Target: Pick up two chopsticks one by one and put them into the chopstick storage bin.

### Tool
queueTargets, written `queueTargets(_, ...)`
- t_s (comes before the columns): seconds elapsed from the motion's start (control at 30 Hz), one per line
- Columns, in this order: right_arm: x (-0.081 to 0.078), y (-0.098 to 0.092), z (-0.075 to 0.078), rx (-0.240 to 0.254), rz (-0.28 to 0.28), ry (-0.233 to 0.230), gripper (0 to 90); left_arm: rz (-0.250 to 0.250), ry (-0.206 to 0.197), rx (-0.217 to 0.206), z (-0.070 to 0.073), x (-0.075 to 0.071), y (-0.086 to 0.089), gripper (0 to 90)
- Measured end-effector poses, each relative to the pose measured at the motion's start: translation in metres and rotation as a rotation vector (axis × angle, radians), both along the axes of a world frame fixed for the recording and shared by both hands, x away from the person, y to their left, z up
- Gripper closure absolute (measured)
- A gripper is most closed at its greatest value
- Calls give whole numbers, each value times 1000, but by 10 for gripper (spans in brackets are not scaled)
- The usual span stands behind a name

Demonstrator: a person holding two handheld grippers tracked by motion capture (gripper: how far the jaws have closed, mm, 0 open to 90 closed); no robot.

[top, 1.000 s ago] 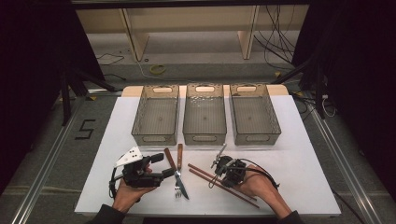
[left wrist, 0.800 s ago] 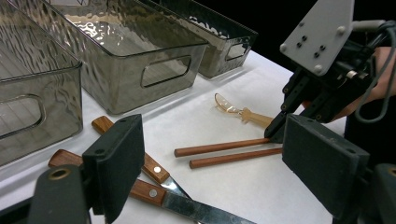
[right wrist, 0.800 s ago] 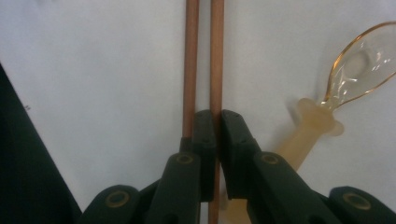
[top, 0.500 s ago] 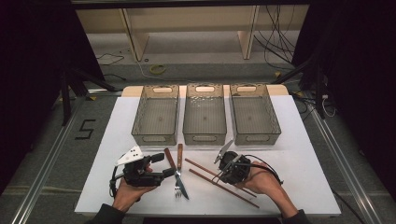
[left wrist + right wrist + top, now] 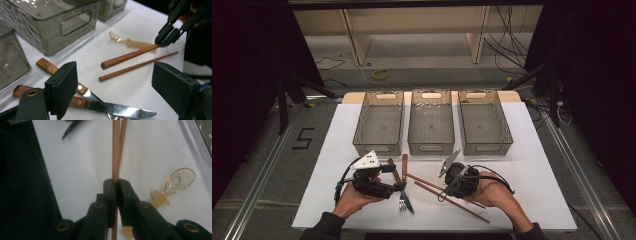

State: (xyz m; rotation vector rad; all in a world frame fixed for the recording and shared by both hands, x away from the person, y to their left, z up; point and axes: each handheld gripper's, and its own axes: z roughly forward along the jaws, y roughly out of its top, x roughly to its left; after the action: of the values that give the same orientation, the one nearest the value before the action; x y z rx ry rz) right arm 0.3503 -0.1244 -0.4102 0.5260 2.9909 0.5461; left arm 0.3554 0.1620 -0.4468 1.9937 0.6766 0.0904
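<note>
Nearest the person, the left gripper [image 5: 398, 186] lies low over the white desk [image 5: 537, 165], its fingers [image 5: 63, 86] standing wide apart with nothing between them. Just under and ahead of it lie a wooden-handled serrated knife [image 5: 110, 108] and a wooden-handled fork [image 5: 402, 181], crossed over one another and untouched.

To the right, the right gripper [image 5: 116, 185] has its fingers [image 5: 125, 192] pressed tight on one brown wooden chopstick [image 5: 115, 150]. In the left gripper view that stick [image 5: 127, 57] is pinched near one end and slants down, its free end close to the desk. The second brown wooden chopstick [image 5: 136, 66] lies flat beside it, and a translucent amber plastic spoon [image 5: 175, 182] rests on the desk just beyond.

Farther off stand three smoky clear plastic bins [image 5: 431, 122] in a row, each looking empty.

By my reading the job is sorting cutlery into the bins, and it is barely begun: one chopstick is gripped and partly lifted, nothing has been delivered, and the other chopstick, spoon, knife and fork are all left to do.

The right hand [image 5: 492, 192] comes in from the lower right, forearm angled inward, gripper pointing left and slightly down across the desk. The left hand [image 5: 354, 200] cups its gripper from below, pointing right toward the knife, idle.
</note>
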Motion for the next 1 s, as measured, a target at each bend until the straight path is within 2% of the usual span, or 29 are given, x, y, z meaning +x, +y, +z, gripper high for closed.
queueTargets(0.1,-2,1,3,9,4,-7,855,-34,4,40,1,3,-5,205)
queueTargets(0.2,-3,1,4,2,31,-14,855,-66,-9,78,2,4,-10,210)
queueTargets(0.3,-6,4,4,0,22,-9,855,-107,-27,119,3,3,-14,205)
queueTargets(0.33,-6,4,4,-7,42,-10,855,-123,-36,143,3,3,-16,207)
queueTargets(0.43,-8,6,5,-4,45,-16,855,-156,-45,187,3,2,-23,225)
queueTargets(0.47,-8,6,6,-14,65,-16,855,-165,-49,199,3,2,-24,237)
queueTargets(0.53,-12,8,6,-11,58,-17,855,-188,-50,214,3,1,-28,256)
queueTargets(0.63,-14,10,6,-19,74,-20,855,-229,-51,245,4,0,-31,273)
queueTargets(0.77,-16,12,6,-44,113,-22,855,-266,-60,259,5,-2,-34,313)
queueTargets(0.83,-18,14,5,-42,106,-22,855,-291,-69,280,6,-3,-36,338)
queueTargets(1.0,-19,17,3,-67,137,-23,855,-337,-82,321,5,-7,-43,416)
